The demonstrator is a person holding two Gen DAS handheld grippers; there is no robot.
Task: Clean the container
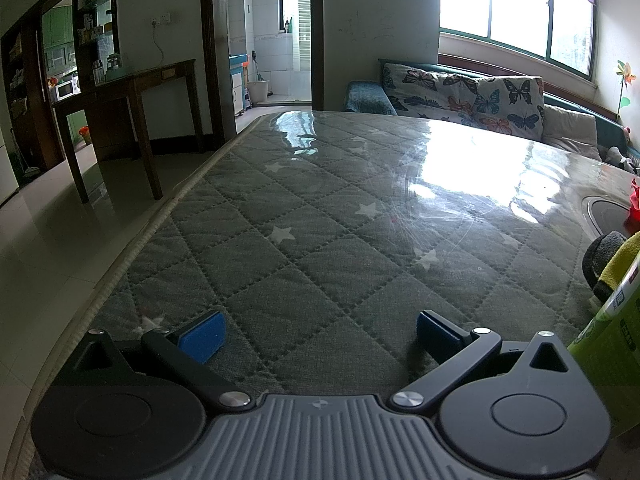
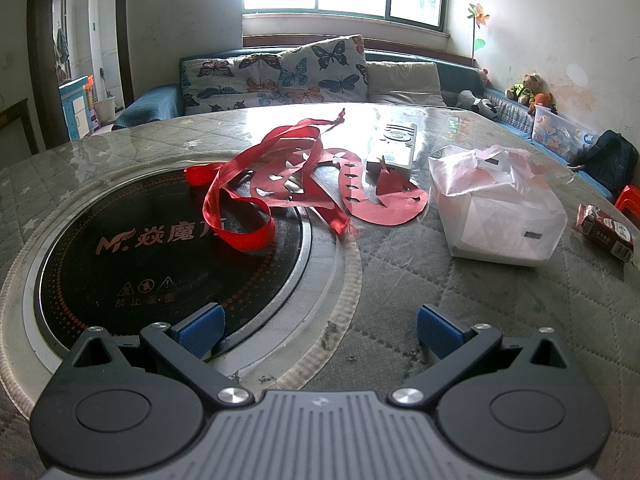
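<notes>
I'm over a big table [image 1: 320, 208] covered in grey quilted cloth with white stars under a clear glossy sheet, and nothing has been picked up yet. Set into the table, in the right wrist view, is a round black induction cooktop [image 2: 120, 248] with a metal rim; it fills the near left of that view. Across its far edge lies a tangle of red ribbon [image 2: 240, 200] running into red cut paper [image 2: 380, 200] on the cloth to the right. Farther right sits a white plastic bag [image 2: 504, 216], a grey remote control [image 2: 396, 144] beyond the paper, and a small dark red carton [image 2: 604, 232] at the right edge.

The container I take to be the green cylinder [image 1: 612, 344] at the near right edge of the left wrist view, with a yellow-and-grey cloth [image 1: 612, 260] just behind it. Only a slice of each shows, so I can't tell whether it is dirty.

My left gripper [image 1: 320, 328] has its blue pads spread wide over bare cloth, holding nothing. My right gripper [image 2: 320, 328] is likewise spread and empty, above the cooktop's near rim.

I judge this to be the start, before any reach. Next I'd turn the left gripper right toward the cylinder and bring the right toward the cloth.
</notes>
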